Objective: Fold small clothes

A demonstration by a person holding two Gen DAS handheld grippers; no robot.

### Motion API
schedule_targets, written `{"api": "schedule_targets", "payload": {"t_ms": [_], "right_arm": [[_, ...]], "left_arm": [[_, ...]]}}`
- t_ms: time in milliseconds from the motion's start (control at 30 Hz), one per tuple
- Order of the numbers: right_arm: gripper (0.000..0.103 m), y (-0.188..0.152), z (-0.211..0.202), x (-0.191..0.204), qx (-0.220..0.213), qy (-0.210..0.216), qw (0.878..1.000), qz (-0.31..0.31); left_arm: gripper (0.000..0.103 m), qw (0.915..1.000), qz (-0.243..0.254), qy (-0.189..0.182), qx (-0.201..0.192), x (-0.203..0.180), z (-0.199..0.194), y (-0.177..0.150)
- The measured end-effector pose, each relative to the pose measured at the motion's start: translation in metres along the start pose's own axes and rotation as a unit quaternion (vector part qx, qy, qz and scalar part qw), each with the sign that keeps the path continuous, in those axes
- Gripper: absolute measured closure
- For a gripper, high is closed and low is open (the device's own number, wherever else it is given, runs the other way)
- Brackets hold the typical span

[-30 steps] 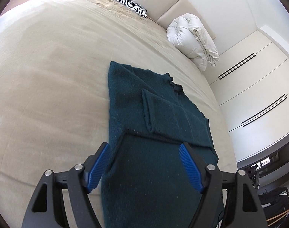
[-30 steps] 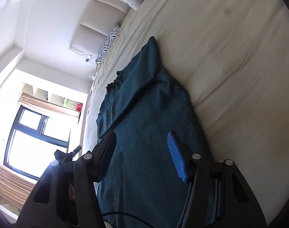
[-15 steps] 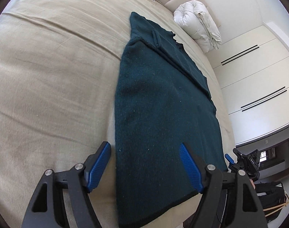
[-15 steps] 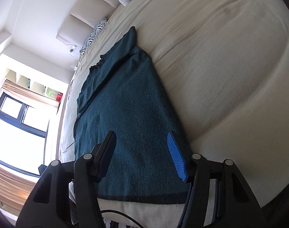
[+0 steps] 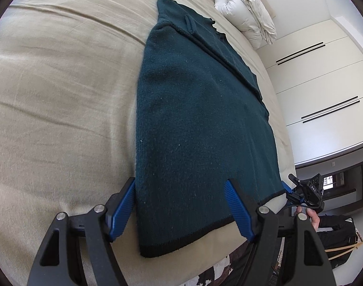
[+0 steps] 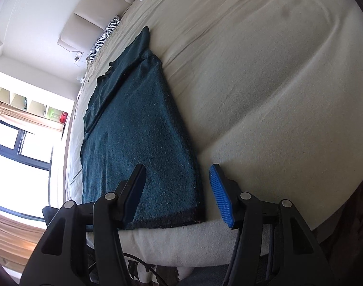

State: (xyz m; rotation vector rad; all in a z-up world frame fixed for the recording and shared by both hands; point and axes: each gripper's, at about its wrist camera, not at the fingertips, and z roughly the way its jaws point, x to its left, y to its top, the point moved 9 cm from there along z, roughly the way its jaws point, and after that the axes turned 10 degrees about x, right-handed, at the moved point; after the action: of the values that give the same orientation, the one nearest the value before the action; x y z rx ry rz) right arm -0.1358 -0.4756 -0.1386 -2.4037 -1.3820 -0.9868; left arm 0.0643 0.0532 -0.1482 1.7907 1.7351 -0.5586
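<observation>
The dark teal knitted sweater with a black hem band lies flat on the beige bedspread, its long axis running from that hem, at the bed's near edge, away toward the collar end and the white rolled duvet beyond. Both sleeves look already folded in across the collar end, so my guess is the next step is a lengthwise fold, hem carried up toward the collar.

The left gripper hangs released, its 2 blue pads spread wide and holding nothing, just short of the hem and straddling the hem's left corner. The right gripper is likewise spread and empty, straddling the hem's right corner. Each is therefore nearest its own corner, and the sweater stretches straight ahead of both.

The left wrist view alone shows the whole hem line, the folded sleeve layers, and the other gripper held in a hand past the hem's far corner. The right wrist view alone shows the sweater's right edge lifting slightly off the bedspread, plus a zebra-striped pillow beyond the collar end.
</observation>
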Motion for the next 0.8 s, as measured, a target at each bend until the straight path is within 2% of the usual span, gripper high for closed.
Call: {"api": "schedule_targets", "payload": {"t_ms": [400, 567, 633, 700, 800], "right_arm": [[0.050, -0.016, 0.004, 0.002, 0.055, 0.016, 0.998, -0.009], [0.059, -0.018, 0.009, 0.004, 0.064, 0.027, 0.998, -0.011], [0.069, -0.018, 0.012, 0.001, 0.068, 0.026, 0.997, -0.007], [0.069, -0.018, 0.012, 0.000, 0.067, 0.031, 0.997, -0.004], [0.070, -0.018, 0.012, -0.001, 0.065, 0.037, 0.997, -0.003]], "left_arm": [[0.050, 0.9990, -0.020, -0.031, 0.025, 0.004, 0.006, -0.009], [0.051, 0.9972, -0.040, -0.057, 0.029, 0.008, 0.005, -0.008], [0.051, 0.9956, -0.052, -0.072, 0.030, 0.011, 0.004, -0.008], [0.051, 0.9941, -0.060, -0.084, 0.032, 0.012, 0.002, -0.009], [0.050, 0.9941, -0.058, -0.084, 0.038, 0.011, 0.002, -0.013]]}}
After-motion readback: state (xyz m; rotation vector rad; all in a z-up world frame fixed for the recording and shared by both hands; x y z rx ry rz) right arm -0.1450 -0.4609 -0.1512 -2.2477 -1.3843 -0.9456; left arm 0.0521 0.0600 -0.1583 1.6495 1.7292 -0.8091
